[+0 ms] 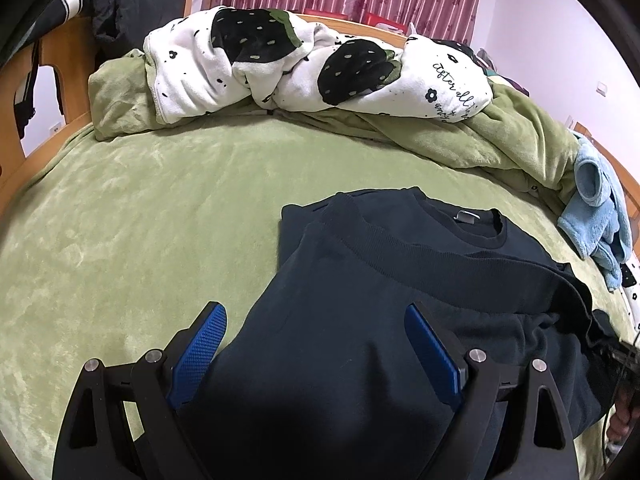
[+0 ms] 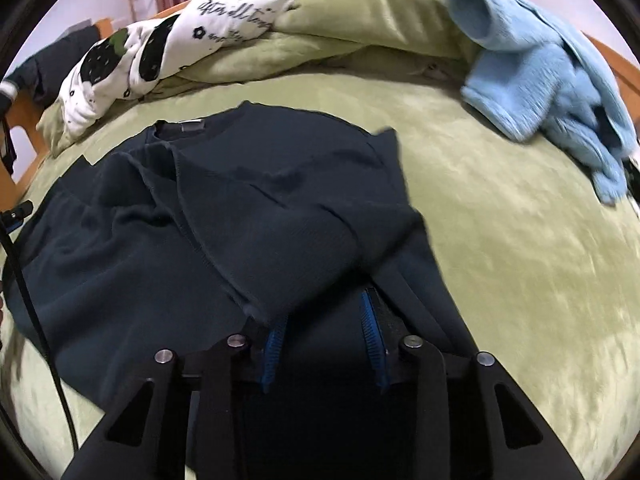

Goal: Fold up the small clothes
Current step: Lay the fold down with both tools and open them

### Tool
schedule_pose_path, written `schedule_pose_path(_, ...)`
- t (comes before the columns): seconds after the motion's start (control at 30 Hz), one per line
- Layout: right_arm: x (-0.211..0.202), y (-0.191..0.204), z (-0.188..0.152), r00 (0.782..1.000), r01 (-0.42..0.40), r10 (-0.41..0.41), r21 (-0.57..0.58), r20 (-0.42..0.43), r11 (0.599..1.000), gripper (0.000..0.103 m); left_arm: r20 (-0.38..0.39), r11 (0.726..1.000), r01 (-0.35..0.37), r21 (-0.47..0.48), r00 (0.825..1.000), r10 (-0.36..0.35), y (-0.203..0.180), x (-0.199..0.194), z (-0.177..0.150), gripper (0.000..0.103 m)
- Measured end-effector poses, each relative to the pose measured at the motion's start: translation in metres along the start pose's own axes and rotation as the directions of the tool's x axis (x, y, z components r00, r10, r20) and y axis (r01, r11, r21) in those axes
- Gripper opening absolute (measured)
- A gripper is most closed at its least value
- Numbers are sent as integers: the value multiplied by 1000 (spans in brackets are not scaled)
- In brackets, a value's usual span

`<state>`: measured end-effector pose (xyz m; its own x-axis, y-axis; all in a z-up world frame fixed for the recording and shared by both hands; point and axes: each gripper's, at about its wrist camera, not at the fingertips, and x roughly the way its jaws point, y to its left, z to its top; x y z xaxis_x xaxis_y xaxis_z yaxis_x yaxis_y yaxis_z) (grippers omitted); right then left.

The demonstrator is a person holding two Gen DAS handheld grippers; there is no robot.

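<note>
While dark sweater [image 2: 224, 216] lies central, blue garment [image 2: 552, 84] well apart.

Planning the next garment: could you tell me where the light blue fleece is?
The light blue fleece lies crumpled at the bed's far right, against the bunched green blanket.

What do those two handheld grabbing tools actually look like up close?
Both look alike. The left gripper has a black plastic frame with triangular cut-outs and round silver pins at its joints; its two fingers carry blue textured pads. The right gripper has the same black frame, silver pins and blue ribbed pads. A thin black cable runs beside it.
</note>
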<state>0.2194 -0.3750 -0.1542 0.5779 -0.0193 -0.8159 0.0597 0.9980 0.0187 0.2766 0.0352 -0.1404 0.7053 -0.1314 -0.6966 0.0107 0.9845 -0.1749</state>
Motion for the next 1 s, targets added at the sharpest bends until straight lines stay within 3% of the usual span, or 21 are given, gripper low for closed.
schedule_pose_path(0.07,2,3,14,999,8,-8,-2,35,1000,36,0,1000,4,-7,1000,-4,2,0,0,90)
schedule_pose_path(0.2,5,-16,42,997,18,-29,136,74,991,36,4,1000,8,-2,1000,-8,3,-3,-2,90)
schedule_pose_path(0.37,-18,-36,43,993,-13,-15,235,119,972,36,-3,1000,4,18,1000,-4,5,-15,-7,90)
schedule_pose_path(0.57,-66,-37,10,990,-32,0,229,140,973,45,1,998,-19,55,1000,19,15,-49,-21,90)
schedule_pose_path(0.73,-94,-33,-30,993,31,-52,190,107,981,49,6,998,-40,45,999,40,32,-81,-40,90)
schedule_pose_path(1.0,-104,-38,-80,997,60,-70,215,40,975,51,-9,999,-49,13,999,49,56,-104,-78,90)
